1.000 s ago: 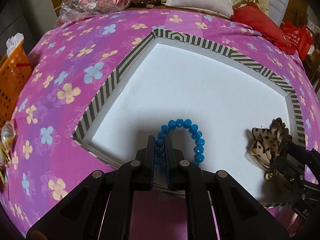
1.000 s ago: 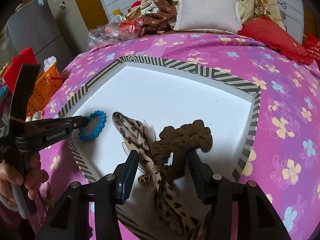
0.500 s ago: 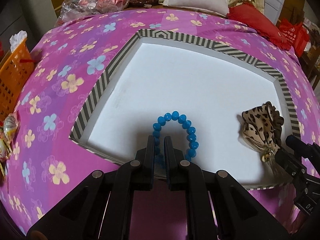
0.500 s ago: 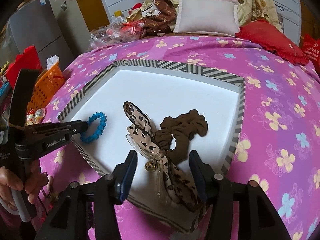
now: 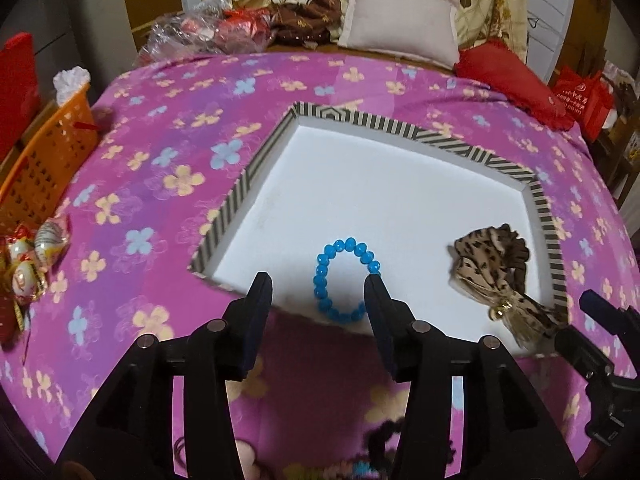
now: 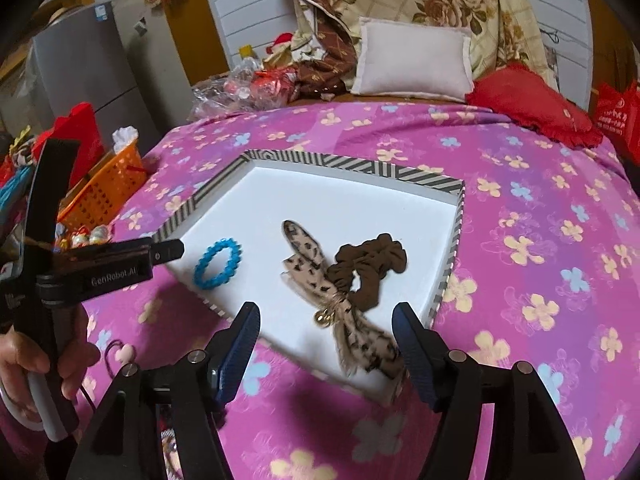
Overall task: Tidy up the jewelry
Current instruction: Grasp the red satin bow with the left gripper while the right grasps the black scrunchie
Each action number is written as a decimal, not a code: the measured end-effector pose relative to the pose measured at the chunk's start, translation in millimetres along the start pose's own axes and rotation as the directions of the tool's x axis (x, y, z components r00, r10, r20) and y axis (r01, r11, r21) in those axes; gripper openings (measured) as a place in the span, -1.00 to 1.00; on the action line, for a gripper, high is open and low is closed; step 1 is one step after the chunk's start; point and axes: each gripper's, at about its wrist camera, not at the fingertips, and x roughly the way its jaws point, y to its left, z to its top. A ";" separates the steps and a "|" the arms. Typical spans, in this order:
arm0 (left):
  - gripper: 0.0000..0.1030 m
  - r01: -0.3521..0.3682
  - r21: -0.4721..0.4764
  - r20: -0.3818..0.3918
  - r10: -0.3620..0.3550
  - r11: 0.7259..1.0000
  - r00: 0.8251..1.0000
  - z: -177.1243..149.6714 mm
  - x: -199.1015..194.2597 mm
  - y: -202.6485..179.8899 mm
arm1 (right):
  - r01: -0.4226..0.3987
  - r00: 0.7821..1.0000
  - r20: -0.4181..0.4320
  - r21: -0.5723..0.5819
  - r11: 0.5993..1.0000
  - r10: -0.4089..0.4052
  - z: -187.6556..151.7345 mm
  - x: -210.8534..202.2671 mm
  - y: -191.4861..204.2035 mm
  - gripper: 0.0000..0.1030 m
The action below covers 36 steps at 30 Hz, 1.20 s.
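A white tray with a striped rim (image 5: 236, 204) lies on the purple flowered bedspread. A blue bead bracelet (image 5: 320, 280) rests flat near its front edge. My left gripper (image 5: 318, 284) hovers above it, jaws opening, pads clear of the beads. In the right wrist view the bracelet (image 6: 199, 270) lies just past the left gripper's fingertip (image 6: 176, 250). A brown scrunchie (image 6: 372, 264) with a leopard-print bow (image 6: 308, 256) lies in the tray (image 6: 448, 280). My right gripper (image 6: 326, 312) stands over the bow's tails, jaws opening, gripping nothing.
An orange basket (image 5: 44, 168) and wrapped sweets (image 5: 28, 256) sit at the bed's left edge. Pillows, a red cushion (image 5: 508, 76) and plastic bags crowd the far side. A dark hair tie with a pink heart (image 6: 120, 354) lies near a hand (image 6: 24, 356).
The left jaws went from shut on the blue bracelet to wide apart, leaving it in the tray. Both grippers drew back and up. The right jaws spread wider.
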 end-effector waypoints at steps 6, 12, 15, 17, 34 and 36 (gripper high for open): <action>-0.07 0.031 -0.043 0.020 -0.030 0.999 0.999 -21.0 -37.2 16.2 | -0.004 1.000 0.024 -0.025 1.000 0.005 -21.1 -30.5 17.4 0.44; 0.11 0.040 -0.095 0.014 -0.039 0.995 0.999 -56.0 -70.9 43.9 | -0.011 1.000 0.004 -0.042 0.999 0.011 -45.9 -49.1 28.2 0.44; 0.15 0.039 -0.105 0.020 -0.037 0.994 0.999 -83.3 -85.2 56.5 | -0.024 1.000 -0.004 -0.035 0.999 0.024 -61.2 -50.7 32.1 0.44; 0.15 0.048 -0.116 0.007 -0.047 0.992 0.999 -102.1 -89.8 62.0 | -0.040 0.999 -0.024 -0.025 0.999 0.039 -71.0 -48.9 34.5 0.44; 0.15 0.093 -0.015 -0.066 -0.093 0.996 0.993 -172.4 -76.4 25.3 | -0.044 0.997 -0.065 -0.068 0.997 0.039 -99.7 -54.0 52.8 0.44; 0.15 0.094 -0.017 -0.075 -0.095 0.995 0.993 -174.5 -74.0 25.0 | -0.043 0.997 -0.071 -0.057 0.997 0.039 -100.0 -51.9 51.1 0.44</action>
